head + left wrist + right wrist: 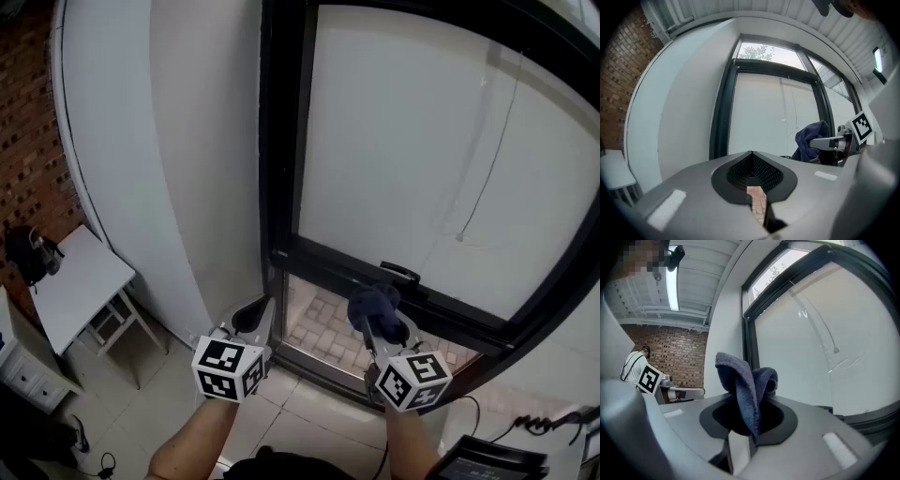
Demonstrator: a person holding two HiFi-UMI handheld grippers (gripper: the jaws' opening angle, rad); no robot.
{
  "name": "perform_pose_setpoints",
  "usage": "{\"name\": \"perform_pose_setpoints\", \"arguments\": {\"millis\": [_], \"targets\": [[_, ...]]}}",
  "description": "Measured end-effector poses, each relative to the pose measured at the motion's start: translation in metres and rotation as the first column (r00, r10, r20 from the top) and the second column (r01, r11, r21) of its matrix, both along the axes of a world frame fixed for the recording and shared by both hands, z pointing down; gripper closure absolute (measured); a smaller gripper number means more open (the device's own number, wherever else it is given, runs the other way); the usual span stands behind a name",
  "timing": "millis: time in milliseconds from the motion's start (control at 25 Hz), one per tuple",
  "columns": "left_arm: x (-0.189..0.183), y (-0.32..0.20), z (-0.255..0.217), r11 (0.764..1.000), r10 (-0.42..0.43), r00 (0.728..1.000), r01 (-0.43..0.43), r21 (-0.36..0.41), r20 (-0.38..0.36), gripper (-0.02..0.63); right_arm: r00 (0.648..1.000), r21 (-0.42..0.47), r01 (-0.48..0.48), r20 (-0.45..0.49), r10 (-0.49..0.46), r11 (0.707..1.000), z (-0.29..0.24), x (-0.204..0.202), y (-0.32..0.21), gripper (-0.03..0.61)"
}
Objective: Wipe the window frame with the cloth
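Note:
The black window frame (278, 141) stands straight ahead, with a white blind behind the glass. A dark blue cloth (373, 305) is bunched in my right gripper (380, 323), which is shut on it just below the frame's lower rail (356, 272). In the right gripper view the cloth (747, 385) sticks up from between the jaws of the right gripper (747, 420), beside the frame's upright (749, 338). My left gripper (251, 317) is held low at the frame's bottom left corner, shut and holding nothing. Its own view shows the left gripper (751, 157), the frame (721, 112) and the cloth (810, 138).
A black handle (400, 273) sits on the lower rail. A blind cord (487, 159) hangs at the right. A white wall (178, 141) lies left of the frame, with a small white table (80, 286) and a brick wall (28, 141) beyond. Cables (525, 427) lie at bottom right.

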State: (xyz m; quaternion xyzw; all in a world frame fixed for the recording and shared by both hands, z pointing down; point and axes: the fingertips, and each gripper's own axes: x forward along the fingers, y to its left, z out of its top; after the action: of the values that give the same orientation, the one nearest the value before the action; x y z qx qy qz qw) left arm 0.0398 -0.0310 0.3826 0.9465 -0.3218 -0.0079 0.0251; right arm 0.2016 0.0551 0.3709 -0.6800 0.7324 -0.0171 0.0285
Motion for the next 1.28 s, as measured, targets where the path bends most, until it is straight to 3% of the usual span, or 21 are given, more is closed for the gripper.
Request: {"name": "perform_pose_setpoints", "arguments": {"millis": [360, 640, 1120, 1280], "targets": [[-0.043, -0.03, 0.006, 0.998, -0.058, 0.998, 0.058, -0.022, -0.001, 0.623, 0.997, -0.025, 0.077, -0.011, -0.077, 0.997, 0.007, -0.052, -0.04, 0.479], [-0.054, -0.05, 0.003, 0.997, -0.069, 0.998, 0.069, -0.022, -0.01, 0.623, 0.995, -0.019, 0.101, -0.014, -0.101, 0.995, 0.002, -0.073, -0.069, 0.479], [-0.044, -0.083, -0.028, 0.999, 0.017, 1.0, -0.016, 0.033, -0.024, 0.621, 0.998, 0.025, 0.058, -0.023, -0.058, 0.998, -0.021, -0.086, -0.108, 0.479], [-0.033, -0.092, -0.045, 0.998, 0.048, 0.998, -0.046, 0.046, -0.043, 0.621, 0.996, 0.024, 0.083, -0.047, -0.082, 0.996, -0.039, -0.086, -0.122, 0.479]]}}
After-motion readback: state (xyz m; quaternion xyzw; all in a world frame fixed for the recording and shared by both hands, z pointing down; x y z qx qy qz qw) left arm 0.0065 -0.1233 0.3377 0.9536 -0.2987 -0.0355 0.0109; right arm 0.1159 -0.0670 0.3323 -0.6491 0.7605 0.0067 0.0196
